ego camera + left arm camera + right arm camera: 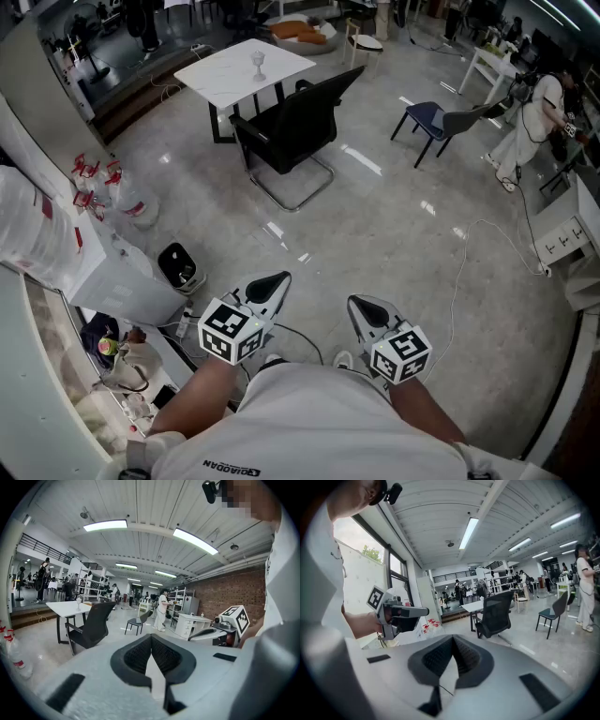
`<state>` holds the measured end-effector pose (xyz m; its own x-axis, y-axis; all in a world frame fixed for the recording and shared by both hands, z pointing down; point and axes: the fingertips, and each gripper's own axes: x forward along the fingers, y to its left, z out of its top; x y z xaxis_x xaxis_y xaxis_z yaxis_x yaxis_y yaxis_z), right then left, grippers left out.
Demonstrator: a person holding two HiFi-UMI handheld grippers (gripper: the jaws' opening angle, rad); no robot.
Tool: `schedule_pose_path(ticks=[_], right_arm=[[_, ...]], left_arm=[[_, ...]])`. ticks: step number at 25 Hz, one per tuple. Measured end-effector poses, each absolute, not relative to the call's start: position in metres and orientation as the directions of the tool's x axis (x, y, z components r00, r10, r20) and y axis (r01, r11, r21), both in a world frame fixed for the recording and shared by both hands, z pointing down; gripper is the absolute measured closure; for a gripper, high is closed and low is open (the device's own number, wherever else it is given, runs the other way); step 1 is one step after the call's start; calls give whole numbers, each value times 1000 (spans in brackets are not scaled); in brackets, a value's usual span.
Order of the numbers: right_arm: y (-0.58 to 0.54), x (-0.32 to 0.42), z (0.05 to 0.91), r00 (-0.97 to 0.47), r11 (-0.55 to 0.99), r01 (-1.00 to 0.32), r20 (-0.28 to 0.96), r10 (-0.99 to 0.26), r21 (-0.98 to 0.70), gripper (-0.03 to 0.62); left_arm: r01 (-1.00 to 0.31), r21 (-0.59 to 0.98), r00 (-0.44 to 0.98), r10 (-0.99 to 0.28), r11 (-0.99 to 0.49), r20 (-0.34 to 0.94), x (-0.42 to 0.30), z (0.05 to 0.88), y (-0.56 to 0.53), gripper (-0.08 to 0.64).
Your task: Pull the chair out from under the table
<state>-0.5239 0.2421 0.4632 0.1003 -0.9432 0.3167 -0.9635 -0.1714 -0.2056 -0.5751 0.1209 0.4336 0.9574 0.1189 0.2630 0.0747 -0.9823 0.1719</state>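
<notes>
The left gripper and the right gripper sit low in the middle of the head view, close to the person's body. Both are clenched tight with nothing between the jaws, and each gripper's own view shows the ribbed pads meeting.

Well ahead, in the upper middle of the frame, the black chair stands drawn up to the near corner of the white worktop, its backrest turned toward the camera. A stemmed glass stands on the worktop. A second, blue chair is off to the upper right, and a thin cable trails across the glossy floor at the right.

The step in hand looks like the approach, with nothing touched yet. To do it well, walk up behind the backrest and open one gripper or both before arriving. Take the top edge of the backrest squarely, then draw straight back along the chair's own line. A steady, level pull should let the sled base slide without tipping or knocking the worktop and its glass.
</notes>
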Motion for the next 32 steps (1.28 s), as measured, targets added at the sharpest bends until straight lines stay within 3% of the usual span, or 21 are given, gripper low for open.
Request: schedule_pose_path(ticks=[32], right_arm=[[203,-566,465,86,-155,-968,318,-944,-199,586]], left_arm=[[98,187,955,145,-977,259,-610,442,92,552]])
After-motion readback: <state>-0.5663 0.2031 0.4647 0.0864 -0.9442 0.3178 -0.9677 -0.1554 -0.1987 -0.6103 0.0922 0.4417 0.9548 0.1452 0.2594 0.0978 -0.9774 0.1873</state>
